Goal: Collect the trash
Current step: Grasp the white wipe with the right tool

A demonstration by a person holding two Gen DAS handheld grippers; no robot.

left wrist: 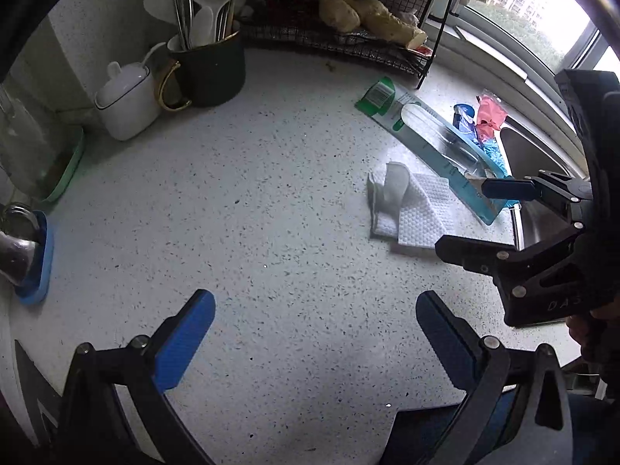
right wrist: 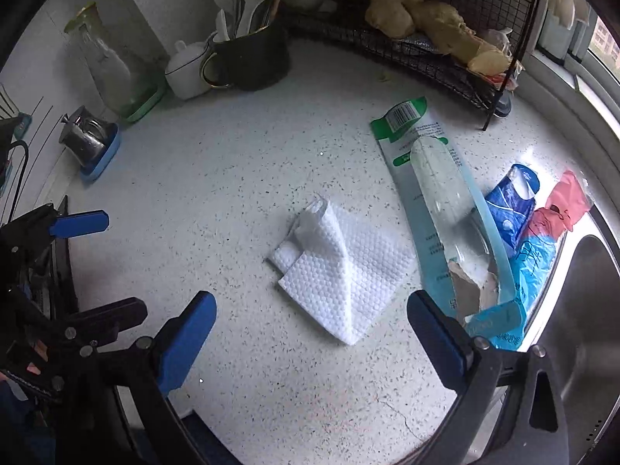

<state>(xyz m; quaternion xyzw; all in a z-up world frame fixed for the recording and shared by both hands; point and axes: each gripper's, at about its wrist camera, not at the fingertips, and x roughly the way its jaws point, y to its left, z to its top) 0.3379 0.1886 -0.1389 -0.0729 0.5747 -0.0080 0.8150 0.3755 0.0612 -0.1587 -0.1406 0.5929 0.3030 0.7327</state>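
A crumpled white paper towel (left wrist: pixel 410 209) (right wrist: pixel 345 271) lies on the speckled counter (left wrist: pixel 252 213). Beside it is a torn green and teal blister pack (left wrist: pixel 430 135) (right wrist: pixel 438 201). A blue wrapper (left wrist: pixel 463 116) (right wrist: pixel 511 209), a pink wrapper (left wrist: pixel 490 114) (right wrist: pixel 562 201) and a light blue plastic bag (right wrist: pixel 531 267) sit by the sink edge. My right gripper (right wrist: pixel 310 302) (left wrist: pixel 461 219) is open, just short of the towel, its right finger near the pack's torn end. My left gripper (left wrist: pixel 314 302) (right wrist: pixel 124 263) is open over bare counter, left of the towel.
A black mug of utensils (left wrist: pixel 213 66) and a white lidded jar (left wrist: pixel 126 100) stand at the back. A wire rack (left wrist: pixel 372 15) holds ginger. A steel sink (right wrist: pixel 581 310) lies right. A glass bottle on a green tray (right wrist: pixel 112 73) and a metal piece on a blue tray (right wrist: pixel 91 143) sit left.
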